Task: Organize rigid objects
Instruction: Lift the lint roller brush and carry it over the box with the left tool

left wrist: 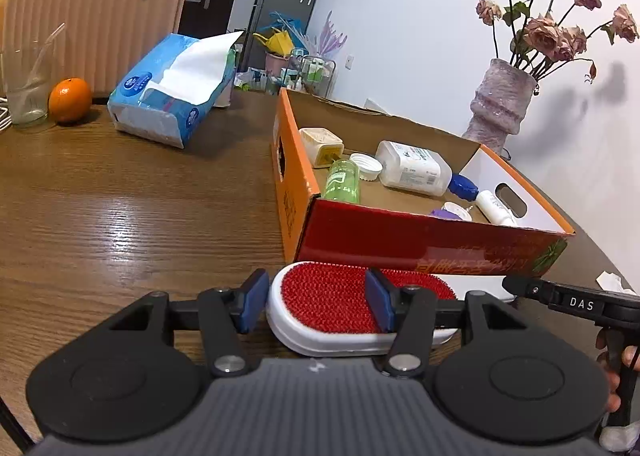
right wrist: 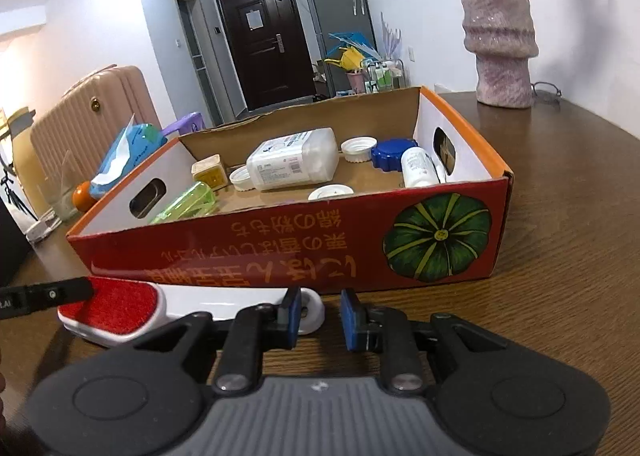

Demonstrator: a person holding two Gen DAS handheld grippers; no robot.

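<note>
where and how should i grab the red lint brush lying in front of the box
Take the lint brush across its short width at the red-bristled head, coming down from above and from the near side. It lies flat, bristles up, long axis parallel to the box wall, so only its narrow white sides fit between the jaws. The left gripper already straddles the head there.

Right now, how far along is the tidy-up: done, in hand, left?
Done: white bottle, green bottle, yellow cube and loose caps lie in the orange box.
In hand: nothing gripped. The left gripper fingers straddle the lint brush at its red head, the right gripper sits at its handle end, both open.
Left: lift the brush off the table into the box.
</note>
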